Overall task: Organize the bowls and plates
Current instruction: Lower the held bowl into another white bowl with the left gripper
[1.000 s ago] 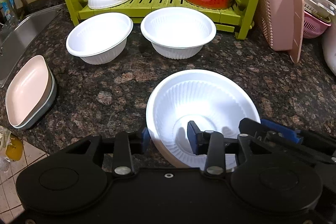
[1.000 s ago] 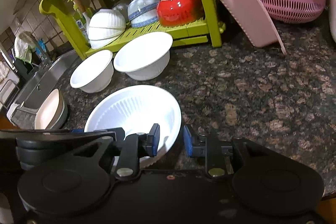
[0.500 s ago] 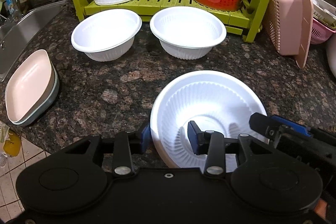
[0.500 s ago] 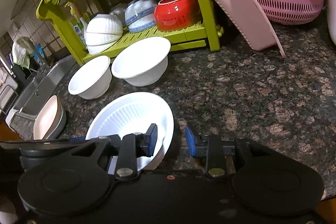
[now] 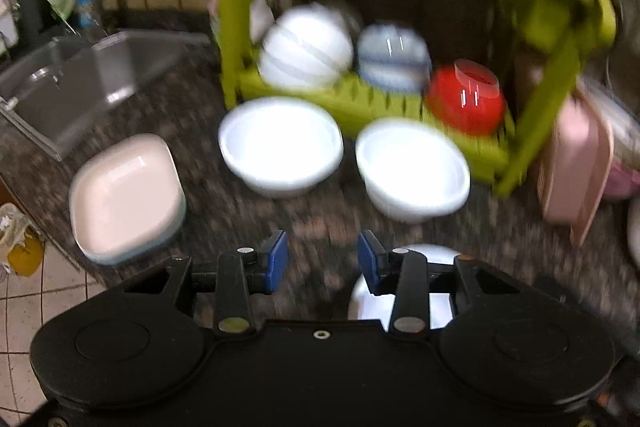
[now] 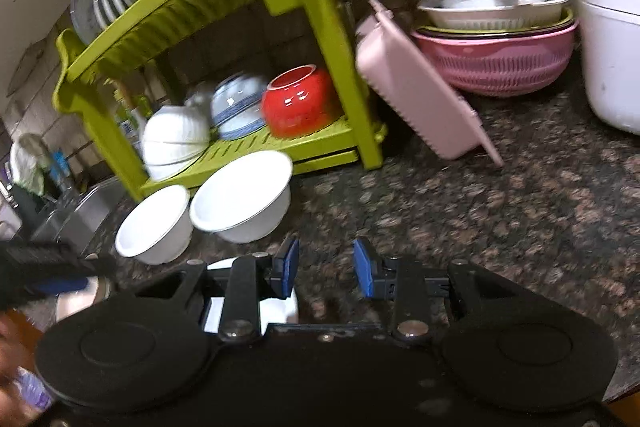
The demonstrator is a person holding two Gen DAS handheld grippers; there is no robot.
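Left gripper [image 5: 322, 258] spread, empty, above counter [image 5: 320, 223]; pink plate stack [image 5: 126, 197] at the counter's left edge, two white bowls [image 5: 281, 145] side by side before the green rack [image 5: 552, 23]. Third white bowl [image 5: 412, 301] at front edge under the fingers; right gripper [image 6: 326, 269] spread, empty

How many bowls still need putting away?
Done: three bowls, including the red bowl, sit on the green rack. In hand: nothing; the left gripper and right gripper are open. Left: two white bowls in front of the rack, another bowl beneath the grippers, and stacked plates.
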